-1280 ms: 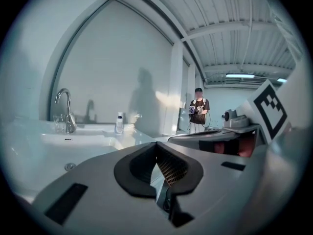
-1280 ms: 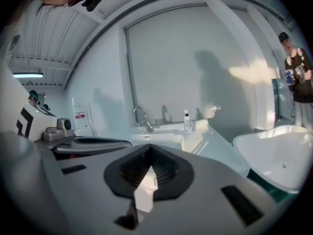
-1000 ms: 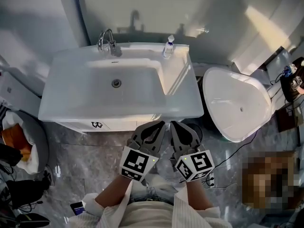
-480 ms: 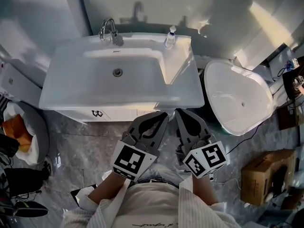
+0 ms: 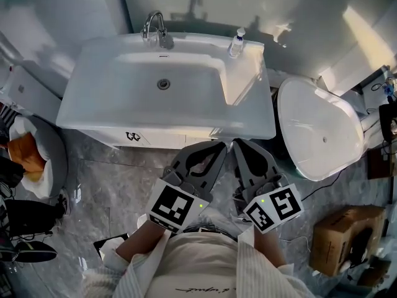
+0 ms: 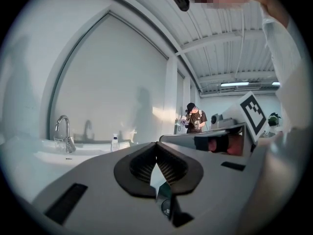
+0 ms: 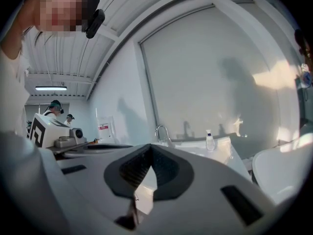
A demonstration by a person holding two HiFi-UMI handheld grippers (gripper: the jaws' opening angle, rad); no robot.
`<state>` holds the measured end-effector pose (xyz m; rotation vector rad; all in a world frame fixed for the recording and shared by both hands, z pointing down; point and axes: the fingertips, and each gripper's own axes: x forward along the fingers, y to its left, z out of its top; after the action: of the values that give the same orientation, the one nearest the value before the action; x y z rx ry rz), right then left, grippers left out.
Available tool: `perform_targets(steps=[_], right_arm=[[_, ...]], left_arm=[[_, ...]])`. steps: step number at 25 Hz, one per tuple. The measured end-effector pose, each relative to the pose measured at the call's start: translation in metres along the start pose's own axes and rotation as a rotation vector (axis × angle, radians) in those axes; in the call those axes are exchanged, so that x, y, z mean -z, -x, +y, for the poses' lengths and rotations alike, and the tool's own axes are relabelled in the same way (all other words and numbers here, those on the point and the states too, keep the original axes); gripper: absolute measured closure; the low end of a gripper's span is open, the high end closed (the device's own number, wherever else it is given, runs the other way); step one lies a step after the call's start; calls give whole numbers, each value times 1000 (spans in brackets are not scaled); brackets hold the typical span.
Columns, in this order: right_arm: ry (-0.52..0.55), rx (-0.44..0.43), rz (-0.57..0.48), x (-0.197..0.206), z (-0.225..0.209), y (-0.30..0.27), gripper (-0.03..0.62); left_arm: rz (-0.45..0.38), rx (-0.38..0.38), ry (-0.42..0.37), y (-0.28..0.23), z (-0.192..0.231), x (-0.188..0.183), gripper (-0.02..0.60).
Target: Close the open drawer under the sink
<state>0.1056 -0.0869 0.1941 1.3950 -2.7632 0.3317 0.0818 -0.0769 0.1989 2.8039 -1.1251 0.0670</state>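
Sink (image 5: 99, 98) fills the top of the head view. The drawer (image 5: 155, 138) is a thin white strip just under its front edge. The left gripper (image 5: 218, 146) and right gripper (image 5: 238, 143) sit side by side, pointing at it.

Left gripper view: its tips are pressed together, holding nothing. A tap (image 6: 62, 131) stands far left.

Right gripper view: tips pressed together too, empty. A toilet (image 7: 279, 173) shows at the right.

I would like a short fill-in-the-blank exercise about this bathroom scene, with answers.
The small bottle stands on the sink, to the ___ of the faucet.
On the sink's right stands a white ___.
The left gripper and right gripper each hold ___.
The cardboard box sits on the ___.
Answers: right; toilet; nothing; floor.
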Motion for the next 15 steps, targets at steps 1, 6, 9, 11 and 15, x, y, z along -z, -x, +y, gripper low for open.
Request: perform_targets(steps=[1, 6, 9, 11, 15], right_arm=[[-3, -2, 1, 1, 0, 0, 585], [-14, -17, 10, 5, -1, -2, 585], [-13, -22, 14, 6, -2, -2, 585], [-10, -27, 16, 5, -1, -1, 585], [-4, -40, 23, 7, 3, 0, 585]], left_arm=[[0, -5, -1, 0, 1, 0, 566], [1, -38, 1, 1, 8, 0, 566], [5, -47, 17, 1, 9, 0, 566], [9, -51, 22, 2, 9, -1, 566], [10, -54, 18, 4, 7, 1, 566]])
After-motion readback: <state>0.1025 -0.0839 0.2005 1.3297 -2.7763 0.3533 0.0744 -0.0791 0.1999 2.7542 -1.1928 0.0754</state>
